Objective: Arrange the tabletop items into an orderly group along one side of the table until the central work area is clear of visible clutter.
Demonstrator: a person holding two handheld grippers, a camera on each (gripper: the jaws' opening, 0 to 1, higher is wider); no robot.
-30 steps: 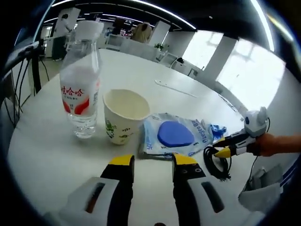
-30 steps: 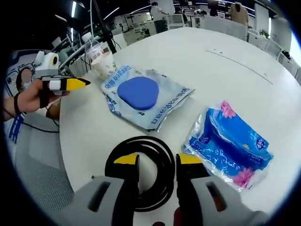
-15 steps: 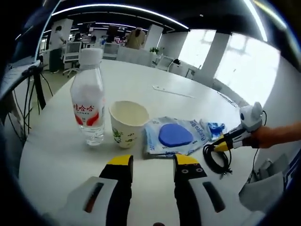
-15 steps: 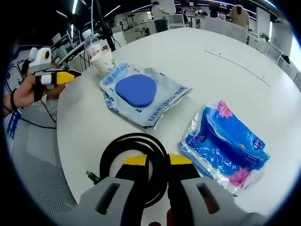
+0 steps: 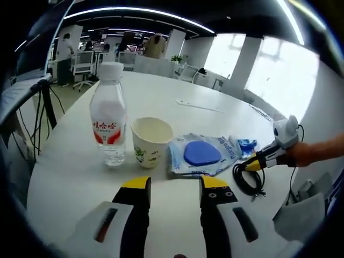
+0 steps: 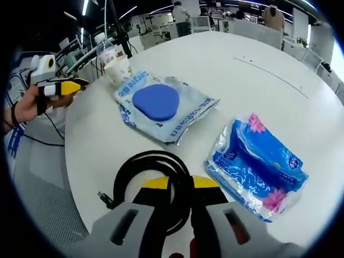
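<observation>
**Cable pinched, left jaws idle**

My right gripper (image 6: 173, 183) has its jaws closed on the near side of the coiled black cable (image 6: 153, 185), which lies flat at the table's (image 6: 279, 91) near edge, its plug end poking out to the left. My left gripper (image 5: 174, 184) hovers with jaws parted, holding nothing. Beyond it the water bottle (image 5: 109, 128) stands upright, capped, beside an upright paper cup (image 5: 151, 142); I cannot tell its contents. The clear packet with a blue pad (image 6: 161, 107) lies flat, the blue tissue pack (image 6: 258, 164) right of it.

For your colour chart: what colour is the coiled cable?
Black coiled cable, best in the right gripper view.
</observation>
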